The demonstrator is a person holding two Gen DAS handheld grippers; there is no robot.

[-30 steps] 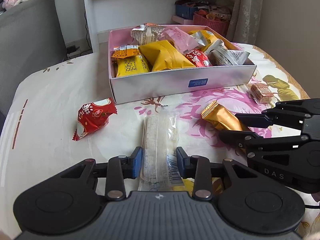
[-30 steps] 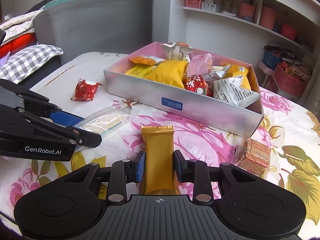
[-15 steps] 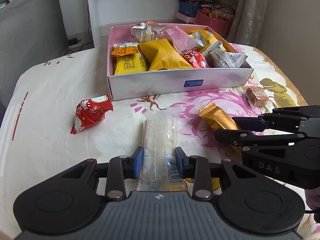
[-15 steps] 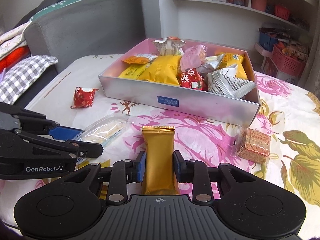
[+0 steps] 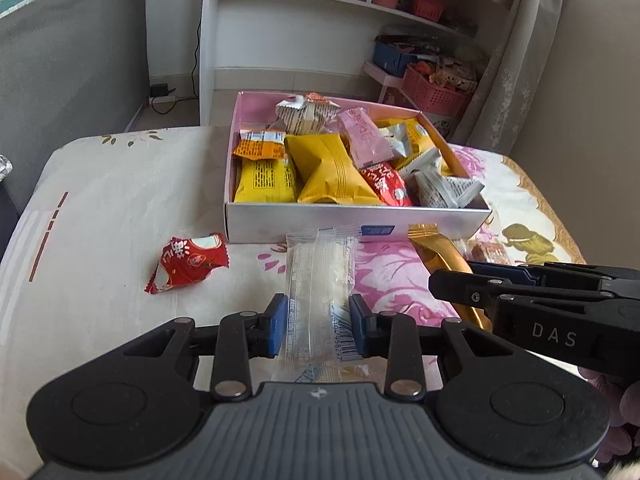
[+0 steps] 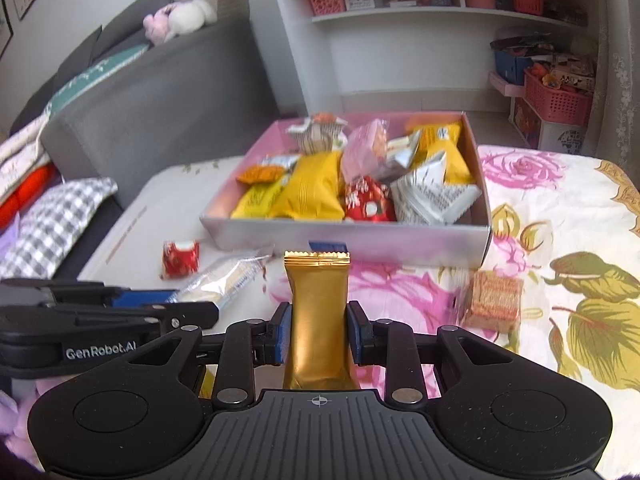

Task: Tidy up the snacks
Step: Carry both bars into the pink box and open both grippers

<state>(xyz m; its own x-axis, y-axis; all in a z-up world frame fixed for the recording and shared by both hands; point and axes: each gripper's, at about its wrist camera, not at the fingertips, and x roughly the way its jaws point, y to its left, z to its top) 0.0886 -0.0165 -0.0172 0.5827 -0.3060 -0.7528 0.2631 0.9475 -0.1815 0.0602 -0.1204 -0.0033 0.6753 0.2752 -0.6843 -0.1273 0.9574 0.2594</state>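
Both packets have come up off the floral cloth since a second ago, and the box [image 5: 356,222] now sits lower and nearer in each view, so the carry toward it looks under way. On the left, the hand-held gripper [image 5: 318,326] has its blue pads [image 5: 277,324] pressed against the sides of the clear-wrapped wafer packet [image 5: 320,280], which juts forward with its far end close to the box's front wall. The right hand-held gripper [image 6: 319,334] is likewise clamped on the gold bar packet [image 6: 318,304], held upright-ish with its crimped end pointing at the box. Two snacks remain loose on the desk [image 5: 120,208]: a red packet [image 5: 188,262] left of the box and a brown biscuit packet [image 6: 494,298] on the right. Inside, the box is already heaped with yellow, red and grey wrappers, so my guess is each packet wants lifting over the near wall before letting go.
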